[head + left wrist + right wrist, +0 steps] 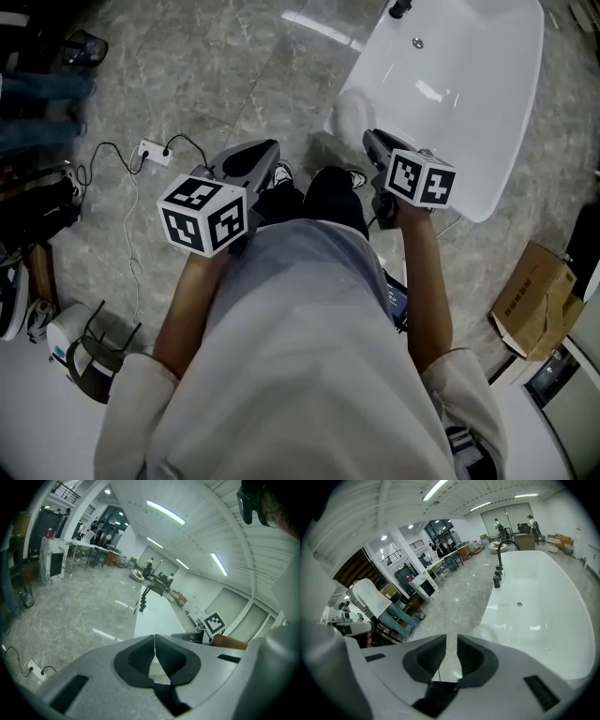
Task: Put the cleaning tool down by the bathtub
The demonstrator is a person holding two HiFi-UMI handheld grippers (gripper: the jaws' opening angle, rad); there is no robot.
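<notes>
Pale cleaning tool [349,117] on floor against bathtub [487,84] wall, at 11 o'clock of right gripper [369,137], long axis unclear; right jaws slightly apart, empty; left gripper [271,147] closed tip to tip, empty.

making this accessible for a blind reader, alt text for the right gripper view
The right claw, jaws slightly apart with nothing between them, points toward a white bathtub with a black faucet on a grey stone floor; desks and people stand far behind.
</notes>
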